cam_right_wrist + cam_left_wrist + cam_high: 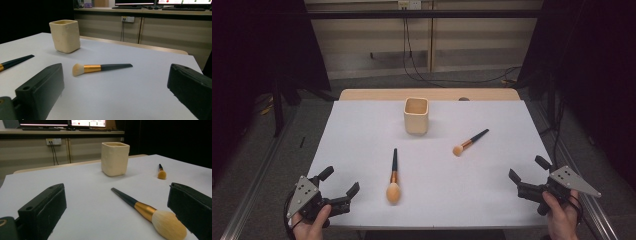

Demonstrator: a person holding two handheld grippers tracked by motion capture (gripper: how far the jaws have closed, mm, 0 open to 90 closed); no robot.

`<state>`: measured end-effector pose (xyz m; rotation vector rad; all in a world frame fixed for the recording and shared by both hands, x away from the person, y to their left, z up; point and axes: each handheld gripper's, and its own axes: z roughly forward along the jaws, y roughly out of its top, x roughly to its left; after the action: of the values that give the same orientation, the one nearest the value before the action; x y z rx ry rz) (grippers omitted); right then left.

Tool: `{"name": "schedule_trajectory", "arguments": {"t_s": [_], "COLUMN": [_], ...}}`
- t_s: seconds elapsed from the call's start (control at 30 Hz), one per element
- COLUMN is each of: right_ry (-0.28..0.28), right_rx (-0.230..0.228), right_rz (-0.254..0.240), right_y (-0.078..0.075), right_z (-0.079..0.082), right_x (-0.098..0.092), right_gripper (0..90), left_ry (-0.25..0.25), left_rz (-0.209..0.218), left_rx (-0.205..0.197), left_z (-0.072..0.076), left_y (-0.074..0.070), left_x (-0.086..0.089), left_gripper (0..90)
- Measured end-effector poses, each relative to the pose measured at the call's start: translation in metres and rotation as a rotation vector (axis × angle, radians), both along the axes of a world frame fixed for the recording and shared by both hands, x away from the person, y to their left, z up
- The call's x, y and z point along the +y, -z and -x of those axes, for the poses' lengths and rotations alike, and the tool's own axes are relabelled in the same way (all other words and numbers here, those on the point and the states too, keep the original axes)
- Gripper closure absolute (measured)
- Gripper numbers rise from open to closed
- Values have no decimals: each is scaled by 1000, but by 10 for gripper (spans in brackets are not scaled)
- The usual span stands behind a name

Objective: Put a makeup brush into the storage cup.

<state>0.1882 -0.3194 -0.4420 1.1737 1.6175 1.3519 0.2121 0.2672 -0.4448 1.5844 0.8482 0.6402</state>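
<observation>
A cream square cup (416,115) (115,158) (65,36) stands upright toward the back middle of the white table. A large makeup brush (393,177) (150,213) with dark handle, copper ferrule and tan bristles lies in front of it, bristles toward me. A smaller brush (470,142) (161,173) (100,68) lies to the right, at a slant. My left gripper (340,185) rests at the front left corner, open, nothing between its jaws. My right gripper (528,170) sits at the front right edge, open and holding nothing.
The white table top (362,130) has a wooden strip (427,94) along its far edge. Cables (412,60) hang down the back wall to the floor. Monitors (62,123) sit on a shelf behind. Dark curtains flank both sides.
</observation>
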Motion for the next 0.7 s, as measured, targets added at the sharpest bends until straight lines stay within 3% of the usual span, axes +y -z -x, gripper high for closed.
{"name": "schedule_trajectory", "arguments": {"t_s": [0.4, 0.7], "right_ry": [-1, -14], "right_rx": [9, 4], "right_rz": [2, 22], "right_y": [2, 2], "right_z": [-4, -12], "right_x": [3, 8], "right_gripper": [0, 0], "left_ry": [-10, 4], "left_rz": [0, -29], "left_rx": [5, 2], "left_z": [-3, -8], "left_y": [0, -3], "left_x": [-3, -10], "left_gripper": [20, 22]}}
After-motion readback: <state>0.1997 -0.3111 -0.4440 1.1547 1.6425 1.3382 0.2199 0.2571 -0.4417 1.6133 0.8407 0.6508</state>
